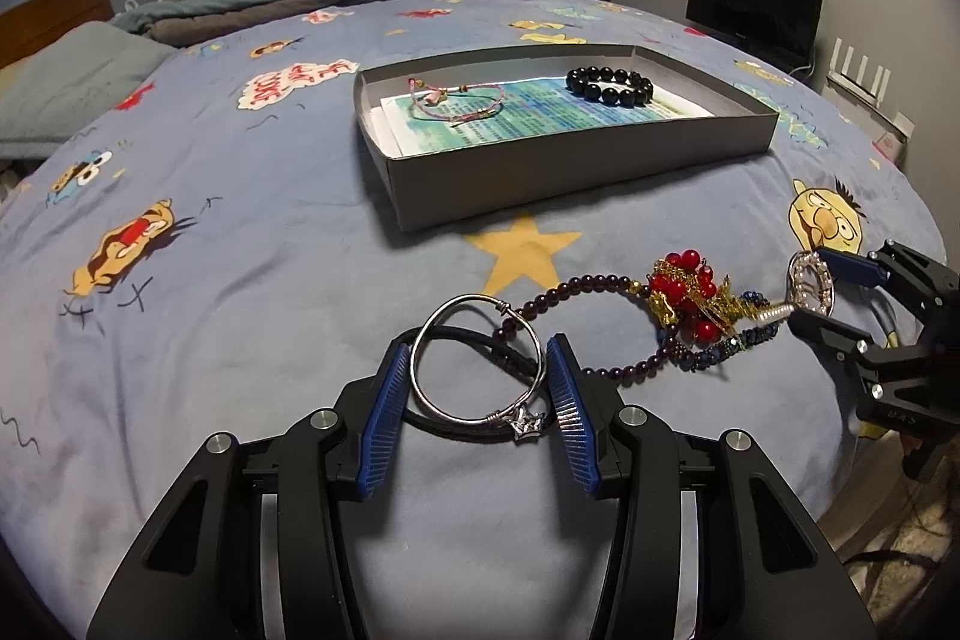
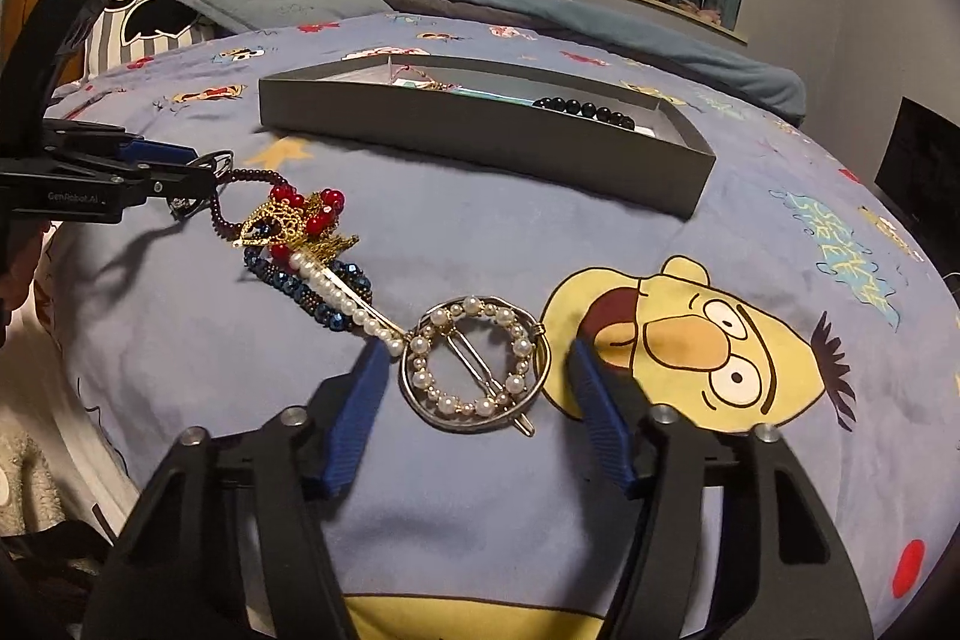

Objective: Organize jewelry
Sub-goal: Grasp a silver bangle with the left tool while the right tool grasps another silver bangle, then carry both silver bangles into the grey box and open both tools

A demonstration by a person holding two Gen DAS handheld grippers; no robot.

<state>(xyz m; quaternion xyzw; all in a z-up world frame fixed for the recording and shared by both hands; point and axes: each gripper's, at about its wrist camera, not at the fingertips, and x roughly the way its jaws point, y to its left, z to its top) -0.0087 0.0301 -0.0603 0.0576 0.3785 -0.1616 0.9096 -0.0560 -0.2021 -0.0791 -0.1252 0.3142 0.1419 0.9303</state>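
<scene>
Cartoon bedspread (image 2: 660, 232), pearl hair clip (image 2: 474, 370) between right hand-held gripper (image 2: 474, 385) pads, untouched, pearl stem toward bead pile (image 2: 300, 226).

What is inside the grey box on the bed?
The grey box holds a black bead bracelet, a pink cord bracelet and a printed paper beneath them. What lies under the paper is hidden.

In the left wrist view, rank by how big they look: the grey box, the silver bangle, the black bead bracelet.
1. Grey box, clearly largest.
2. Silver bangle, though it lies nearest the camera, which inflates it.
3. Black bead bracelet, smallest as seen; being farther away, its true size against the bangle is unsure.
</scene>
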